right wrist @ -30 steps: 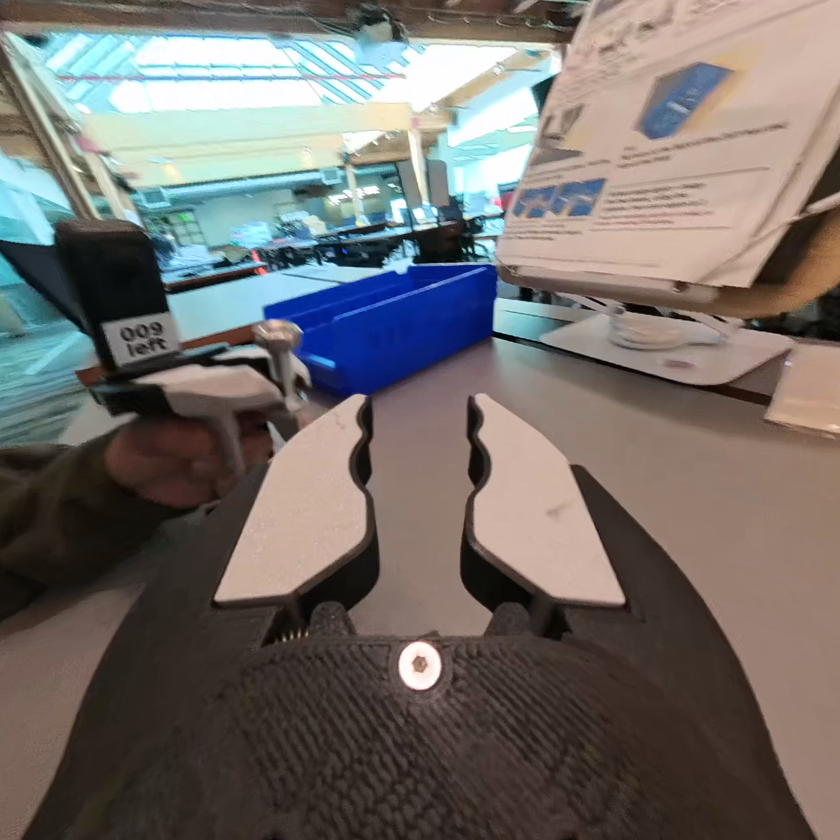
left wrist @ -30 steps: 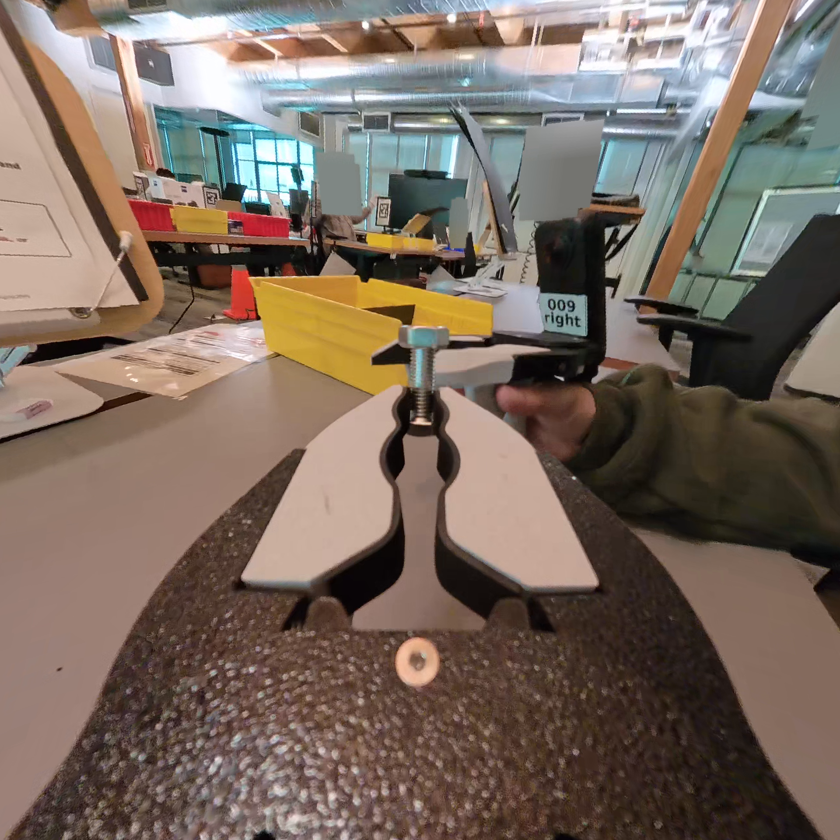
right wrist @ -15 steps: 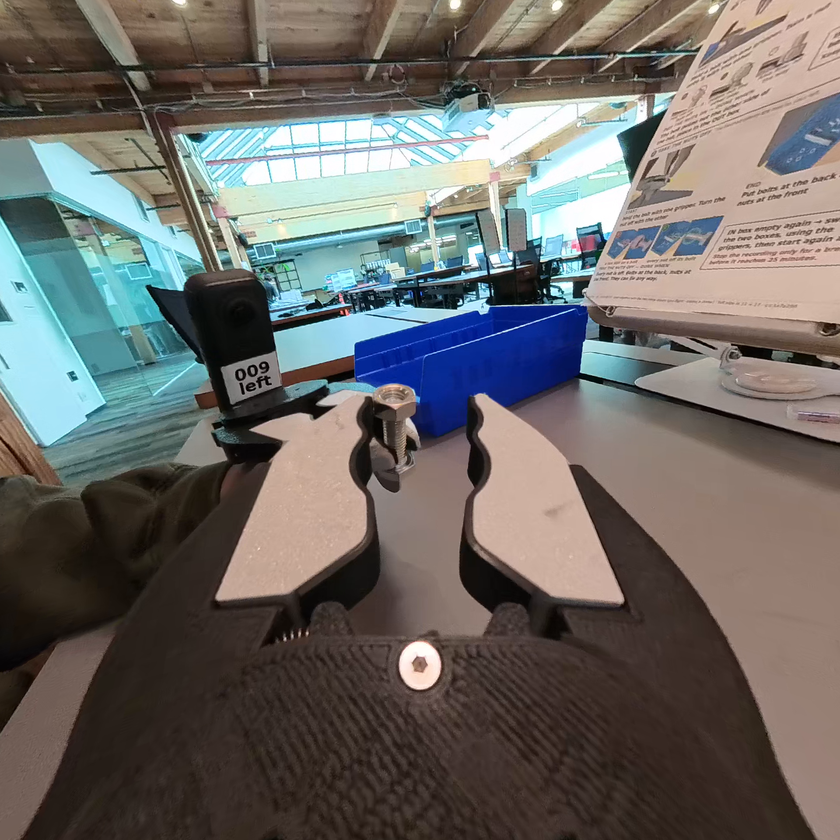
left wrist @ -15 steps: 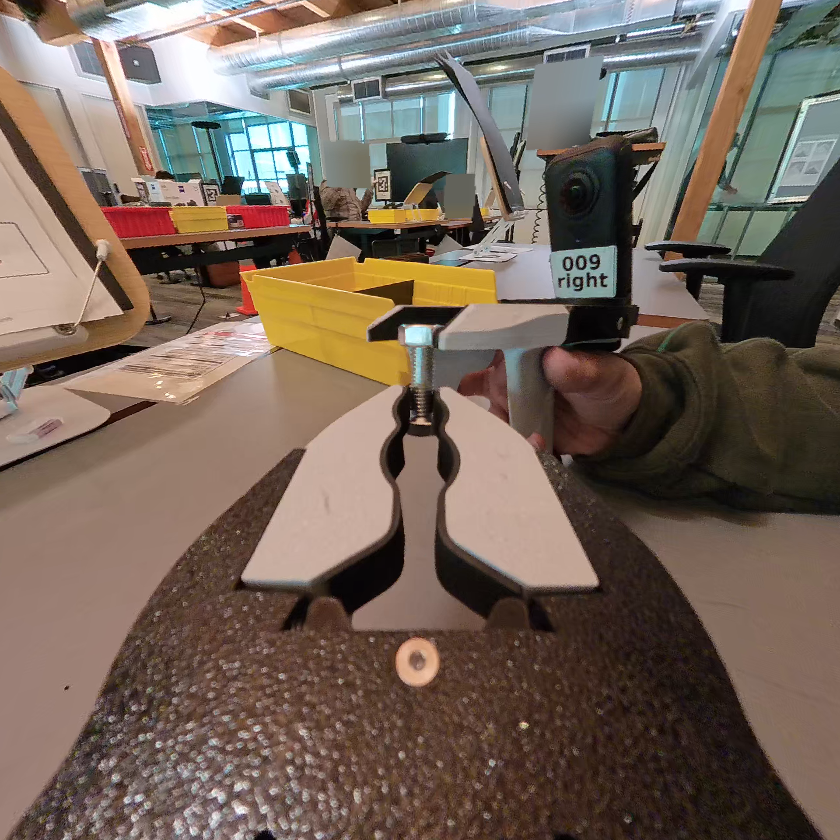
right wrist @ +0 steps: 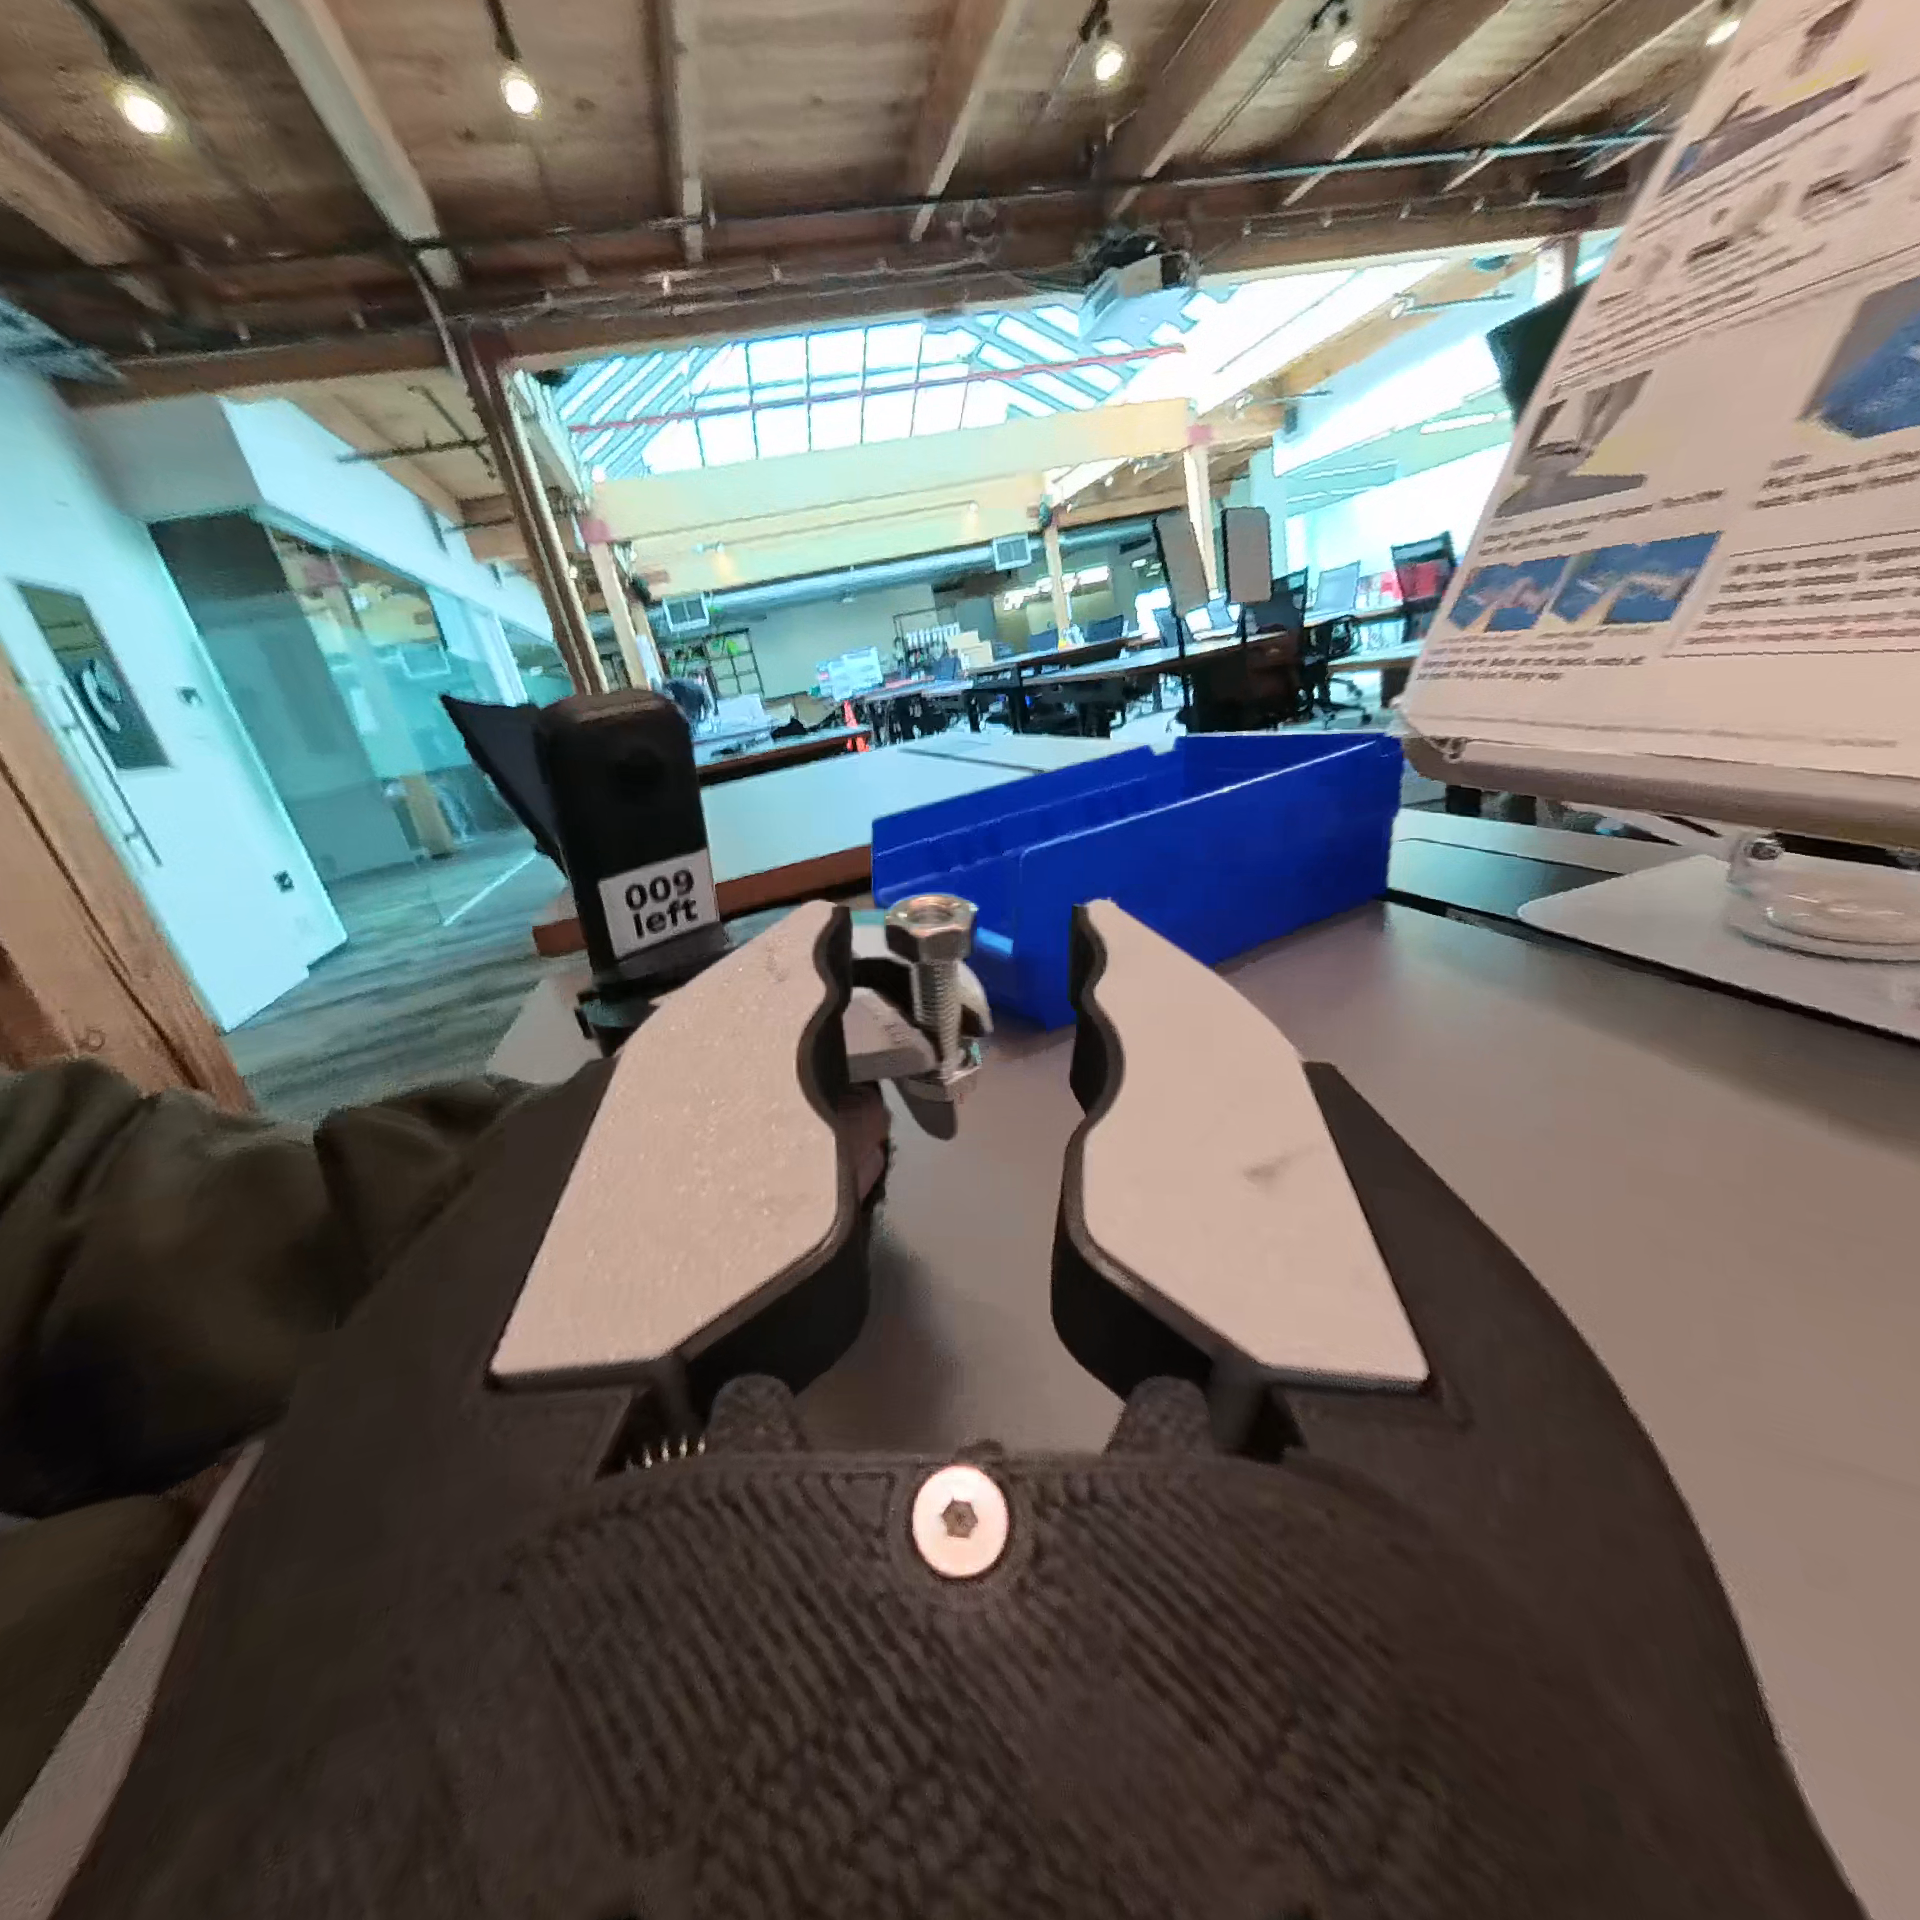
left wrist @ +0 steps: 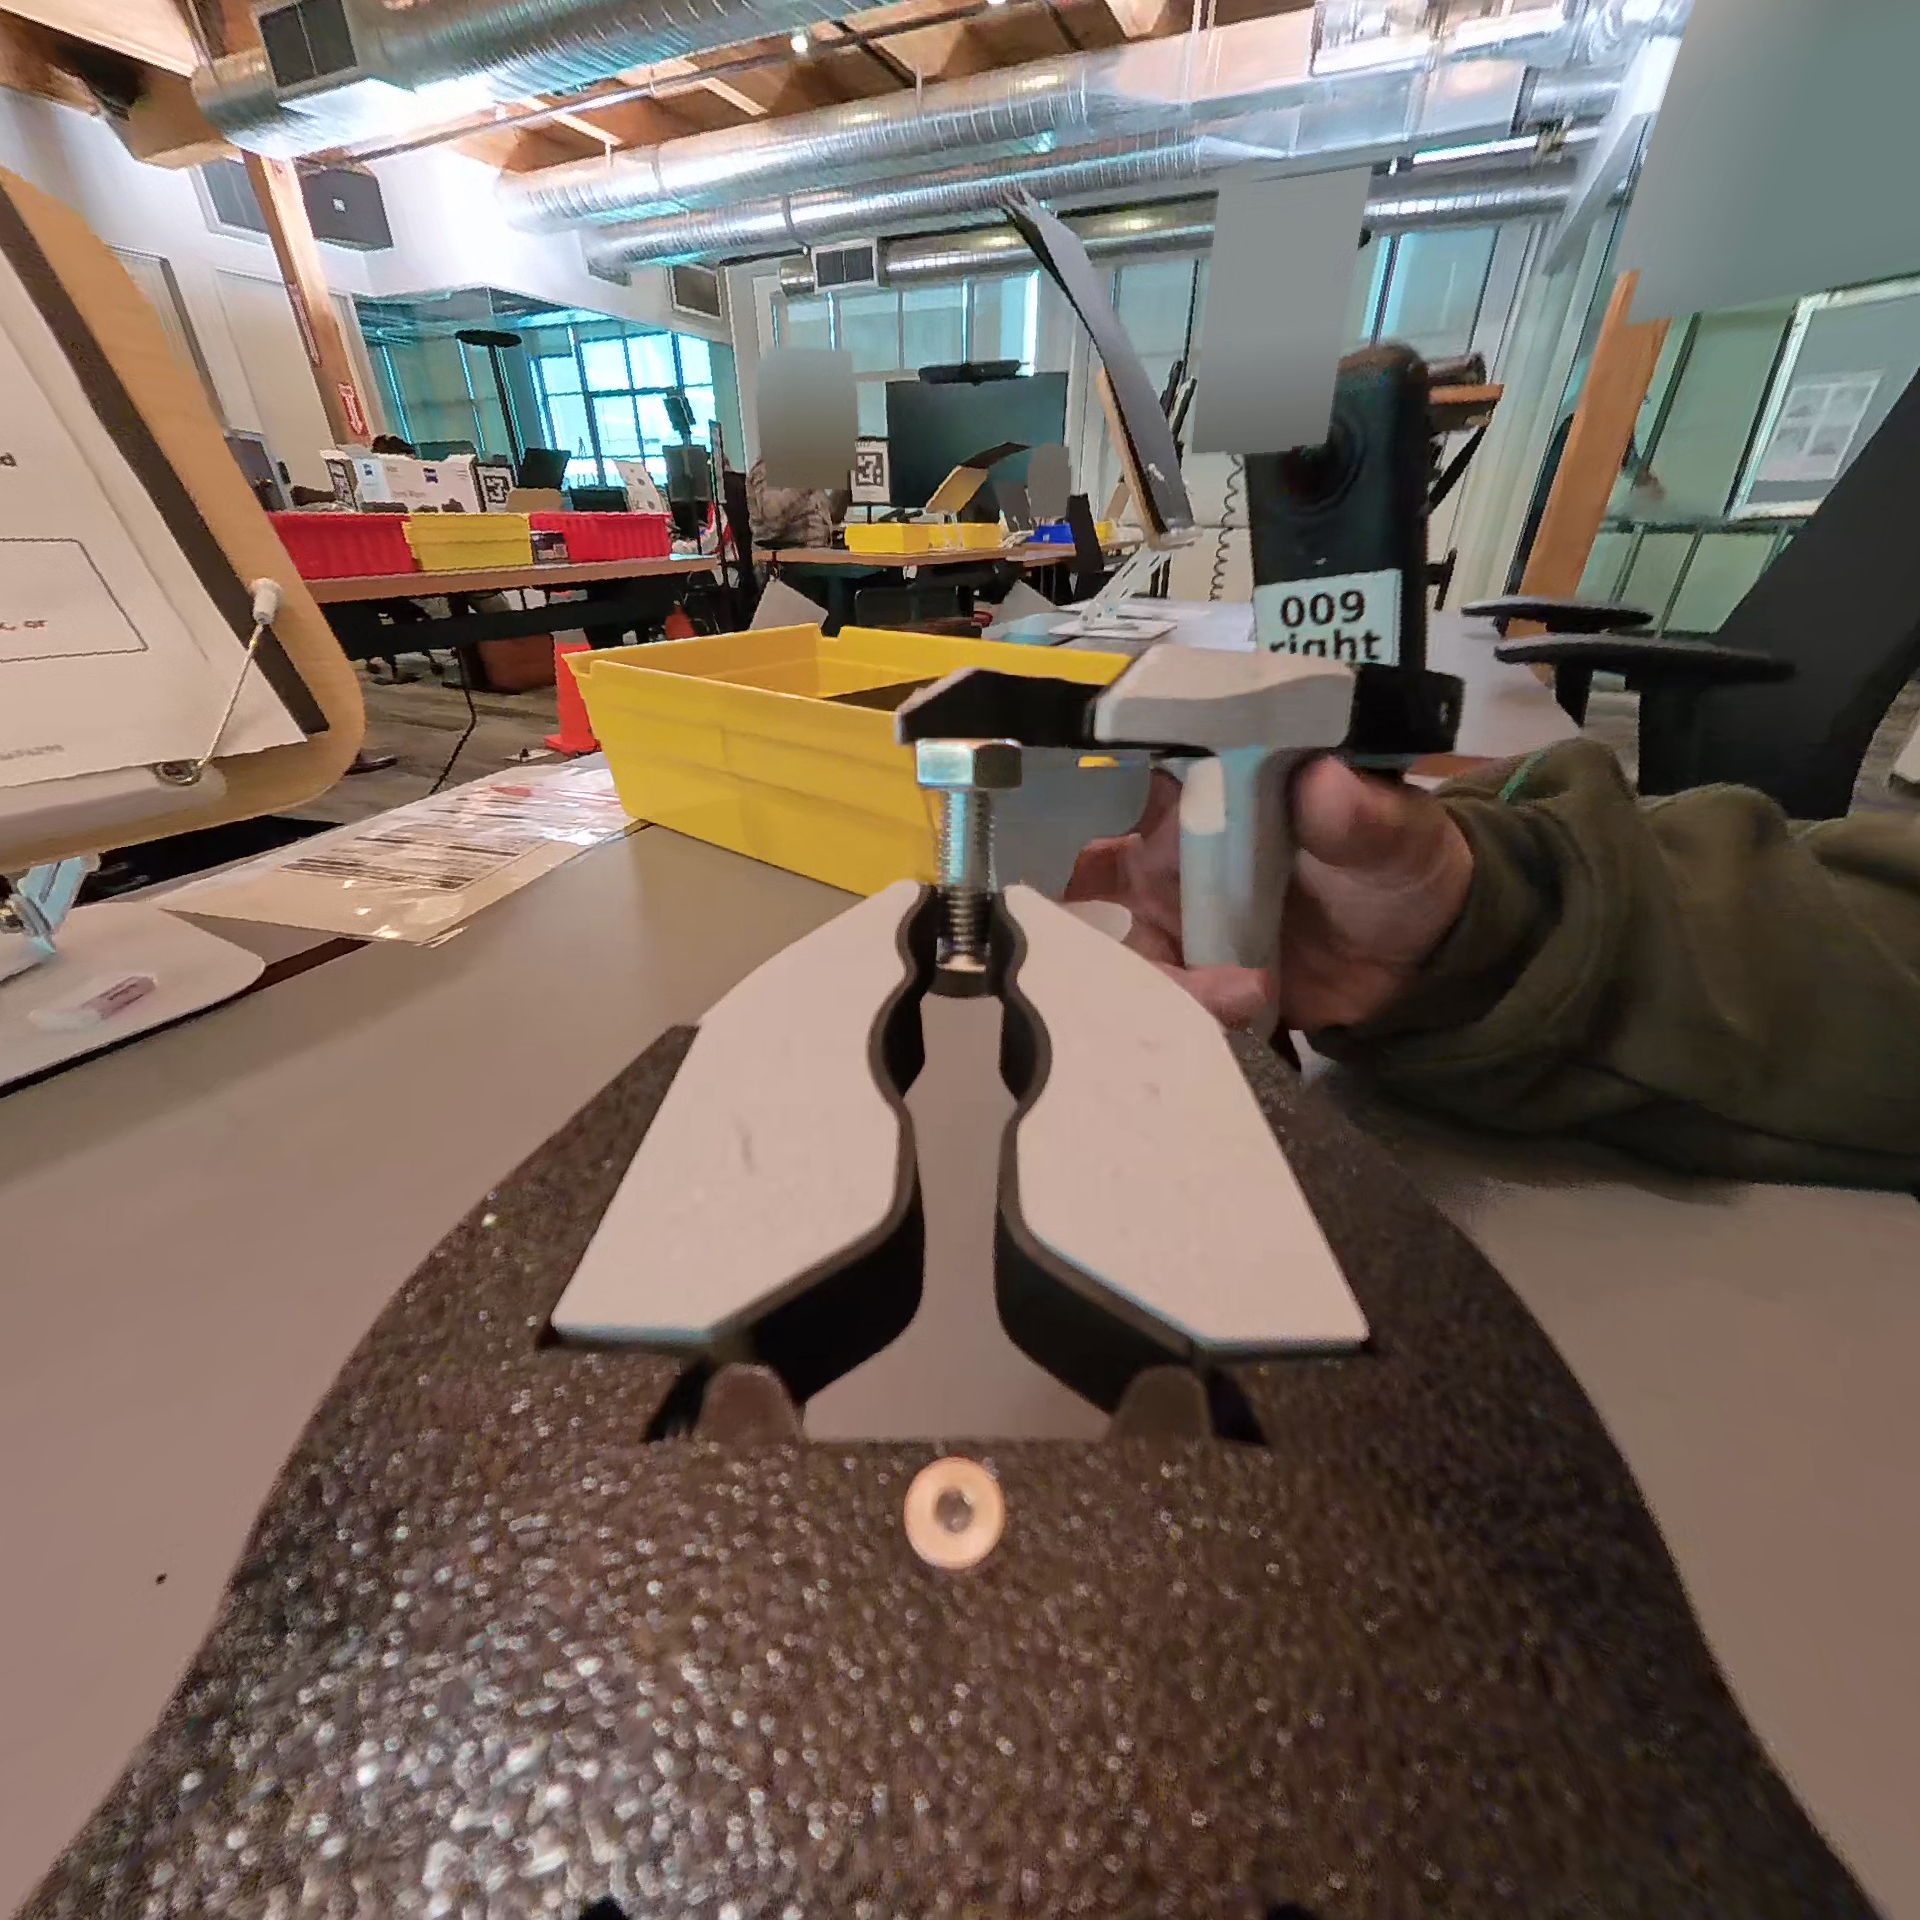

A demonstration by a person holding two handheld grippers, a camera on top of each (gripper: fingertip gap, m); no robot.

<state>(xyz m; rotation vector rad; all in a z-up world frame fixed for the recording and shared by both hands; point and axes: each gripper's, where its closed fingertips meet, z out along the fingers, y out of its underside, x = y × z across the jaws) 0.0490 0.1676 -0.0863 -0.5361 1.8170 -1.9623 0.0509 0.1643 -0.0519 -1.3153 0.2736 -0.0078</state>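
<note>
Open-plan office, grey table (left wrist: 312, 1195). Left gripper (left wrist: 961, 914) had jaws narrow, clamped on 1 steel bolt (left wrist: 966, 831), upright, head up. Right gripper (right wrist: 951, 935) jaws wide, w/ the bolt between tips, not touching. Bolt likely stiff, small, slick; hold by threads. 1 yellow bin (left wrist: 748, 748), 1 blue bin (right wrist: 1195, 831).

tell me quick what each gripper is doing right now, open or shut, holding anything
Left gripper: shut on the hex bolt, gripped by its threaded shank, head up.
Right gripper: open, holding nothing, jaws either side of the bolt's head.
</note>
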